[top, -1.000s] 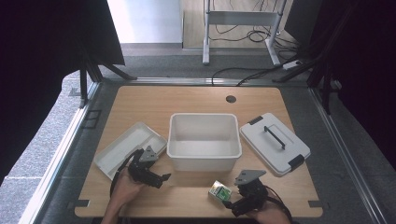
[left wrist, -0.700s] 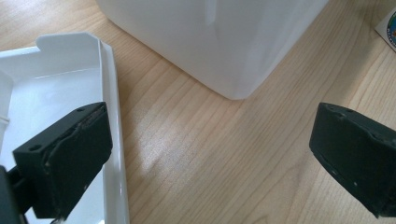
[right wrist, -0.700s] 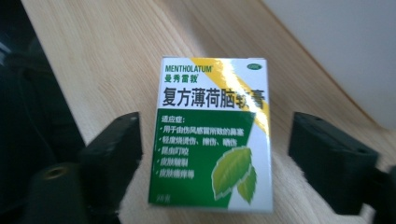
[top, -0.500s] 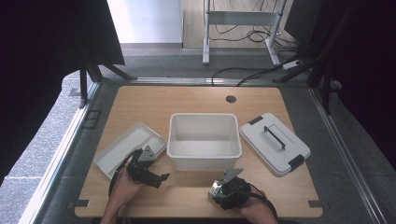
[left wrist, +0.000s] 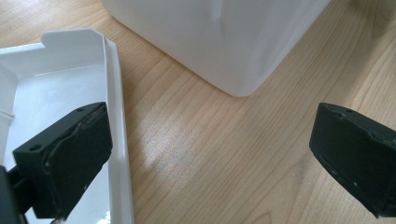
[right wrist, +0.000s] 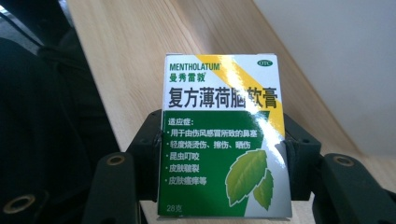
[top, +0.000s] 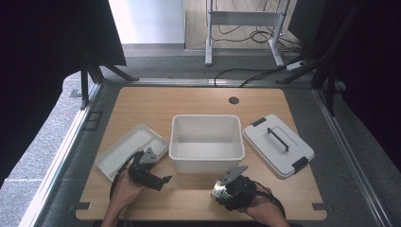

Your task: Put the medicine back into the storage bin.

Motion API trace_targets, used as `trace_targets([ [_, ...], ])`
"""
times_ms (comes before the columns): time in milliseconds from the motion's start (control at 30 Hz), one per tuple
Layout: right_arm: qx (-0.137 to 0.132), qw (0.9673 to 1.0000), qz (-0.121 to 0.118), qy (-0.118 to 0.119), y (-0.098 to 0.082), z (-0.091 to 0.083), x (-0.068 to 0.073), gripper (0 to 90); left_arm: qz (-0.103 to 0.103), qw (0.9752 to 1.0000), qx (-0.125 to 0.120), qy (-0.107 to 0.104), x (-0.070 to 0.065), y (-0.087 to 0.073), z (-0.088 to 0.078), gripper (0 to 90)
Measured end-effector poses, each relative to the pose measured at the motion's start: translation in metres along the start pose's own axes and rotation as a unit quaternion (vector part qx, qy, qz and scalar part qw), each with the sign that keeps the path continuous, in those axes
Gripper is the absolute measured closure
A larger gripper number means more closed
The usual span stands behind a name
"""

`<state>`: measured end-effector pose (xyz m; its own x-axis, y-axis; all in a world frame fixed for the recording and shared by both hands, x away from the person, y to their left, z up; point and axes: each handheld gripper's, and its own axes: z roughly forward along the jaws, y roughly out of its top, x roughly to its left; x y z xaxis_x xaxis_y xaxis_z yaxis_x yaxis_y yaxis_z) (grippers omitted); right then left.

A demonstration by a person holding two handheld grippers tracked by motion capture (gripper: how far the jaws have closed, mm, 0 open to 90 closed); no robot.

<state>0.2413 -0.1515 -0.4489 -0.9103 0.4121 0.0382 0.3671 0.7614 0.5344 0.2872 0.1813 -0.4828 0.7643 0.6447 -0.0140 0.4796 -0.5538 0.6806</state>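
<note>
Left gripper [left wrist: 205, 163] jaws wide apart over table [left wrist: 210, 154]; tray [left wrist: 56, 84] left, bin [left wrist: 219, 37] ahead.

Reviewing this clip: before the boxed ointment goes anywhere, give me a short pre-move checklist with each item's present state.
1. Right gripper shut on the small box, jaws on both sides: ok.
2. Box square in the jaws, label upright in the right gripper view: ok.
3. White bin open, its inside bare: ok.
4. Lid lying on the table, apart from the bin: ok.
5. Left gripper open, holding nothing, beside the tray: ok.
6. Where the box is meant to go: cannot tell.
</note>
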Motion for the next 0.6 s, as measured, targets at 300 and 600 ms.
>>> trace_targets([
  [300, -0.009, 0.9998, -0.007, 0.017, 0.019, -0.027, -0.005, 44.7, -0.001, 1.0000, 0.005, -0.003, 0.001, -0.001, 0.000, 0.0],
  [600, -0.013, 0.9995, -0.013, 0.027, 0.039, -0.049, -0.012, 44.7, 0.001, 1.0000, 0.007, -0.007, 0.001, -0.001, 0.001, 0.0],
])
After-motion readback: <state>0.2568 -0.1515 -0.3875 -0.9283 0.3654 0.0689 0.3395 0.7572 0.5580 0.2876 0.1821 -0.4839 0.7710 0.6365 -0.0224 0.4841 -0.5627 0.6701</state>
